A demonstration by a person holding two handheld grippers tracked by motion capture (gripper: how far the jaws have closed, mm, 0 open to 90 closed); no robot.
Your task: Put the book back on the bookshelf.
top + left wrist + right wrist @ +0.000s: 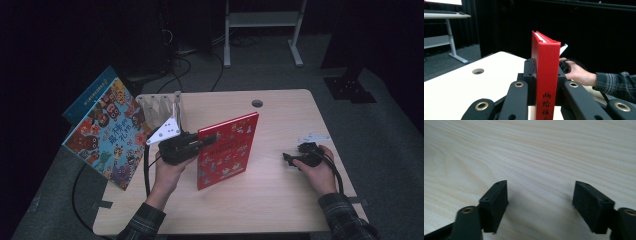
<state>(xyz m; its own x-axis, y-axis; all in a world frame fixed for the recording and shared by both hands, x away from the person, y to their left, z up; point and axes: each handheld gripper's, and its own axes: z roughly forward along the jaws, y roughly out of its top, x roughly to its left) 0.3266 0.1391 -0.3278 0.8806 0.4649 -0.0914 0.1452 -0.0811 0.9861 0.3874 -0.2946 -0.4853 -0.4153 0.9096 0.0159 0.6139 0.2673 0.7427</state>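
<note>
We note the left gripper clenched on the spine of a red book, held upright at mid table. Right gripper rests near the table's right edge, fingers spread apart, grasping nothing. White rack and a colourful book sit at the left.

Pale wood-grain table — matt, glossy red book, plaid cloth sleeve
</note>
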